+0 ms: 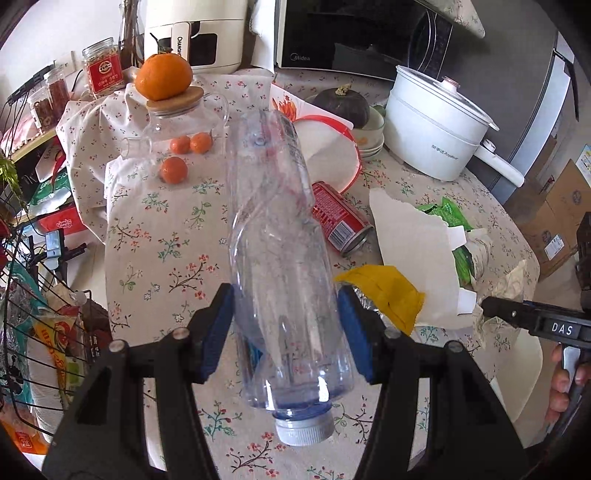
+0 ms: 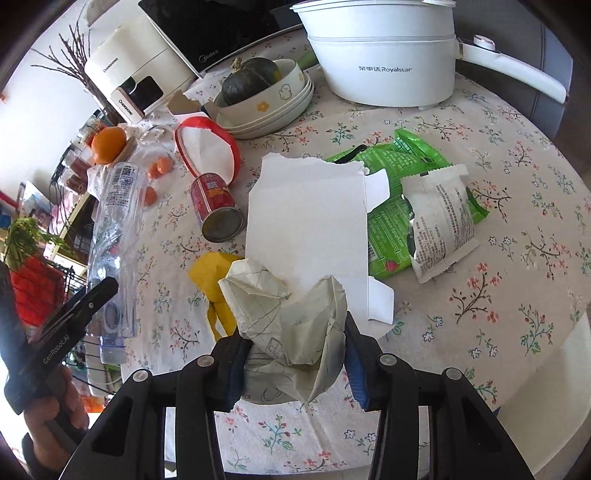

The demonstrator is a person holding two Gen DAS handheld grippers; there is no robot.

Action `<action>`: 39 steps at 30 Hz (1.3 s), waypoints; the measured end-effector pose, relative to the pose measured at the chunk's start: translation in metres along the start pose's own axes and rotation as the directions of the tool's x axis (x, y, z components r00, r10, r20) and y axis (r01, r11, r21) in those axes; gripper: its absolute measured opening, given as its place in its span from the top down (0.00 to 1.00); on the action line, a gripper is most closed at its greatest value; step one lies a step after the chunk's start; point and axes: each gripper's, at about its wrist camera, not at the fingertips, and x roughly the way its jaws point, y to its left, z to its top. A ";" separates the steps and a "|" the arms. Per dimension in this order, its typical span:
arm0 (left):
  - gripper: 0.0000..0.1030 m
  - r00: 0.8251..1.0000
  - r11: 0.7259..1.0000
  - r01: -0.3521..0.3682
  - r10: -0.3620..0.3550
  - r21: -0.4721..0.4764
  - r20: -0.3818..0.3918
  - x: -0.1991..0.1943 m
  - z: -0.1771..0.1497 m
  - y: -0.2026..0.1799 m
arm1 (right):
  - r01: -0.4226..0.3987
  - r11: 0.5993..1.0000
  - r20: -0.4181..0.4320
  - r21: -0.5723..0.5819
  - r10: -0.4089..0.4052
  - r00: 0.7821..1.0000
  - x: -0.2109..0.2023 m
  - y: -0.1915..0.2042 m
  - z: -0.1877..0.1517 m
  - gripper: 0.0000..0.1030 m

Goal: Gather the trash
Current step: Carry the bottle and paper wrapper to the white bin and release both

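Note:
My left gripper (image 1: 284, 328) is shut on a crushed clear plastic bottle (image 1: 277, 240) with a white cap, held above the table; the bottle also shows in the right wrist view (image 2: 114, 229). My right gripper (image 2: 295, 365) is shut on a crumpled sheet of paper (image 2: 291, 317), held over the table. On the floral tablecloth lie a red can (image 2: 216, 206) on its side, a yellow wrapper (image 2: 212, 277), a torn white carton (image 2: 306, 225), a green snack bag (image 2: 391, 158) and a white wrapper (image 2: 439, 225).
A white electric pot (image 2: 384, 59), stacked bowls with a dark squash (image 2: 251, 81), a red-rimmed paper piece (image 2: 207, 147), a glass jug with oranges (image 1: 177, 122), an air fryer (image 2: 133, 66) and a microwave (image 1: 347, 33) stand at the back. A wire rack (image 1: 40, 302) stands left of the table.

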 end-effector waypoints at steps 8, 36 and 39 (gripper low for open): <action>0.43 0.998 0.997 0.062 -0.063 0.048 0.022 -0.023 -0.016 -0.033 | 0.002 0.999 0.050 0.036 -0.004 0.999 -0.036 -0.031 -0.008 0.55; 0.43 0.939 0.865 0.342 -0.331 0.367 -0.094 -0.044 -0.066 -0.218 | 0.140 0.957 0.112 0.254 -0.173 0.978 -0.133 -0.200 -0.079 0.55; 0.43 0.929 0.837 0.368 -0.344 0.404 -0.134 -0.042 -0.078 -0.239 | 0.160 0.947 0.107 0.280 -0.197 0.975 -0.140 -0.218 -0.090 0.55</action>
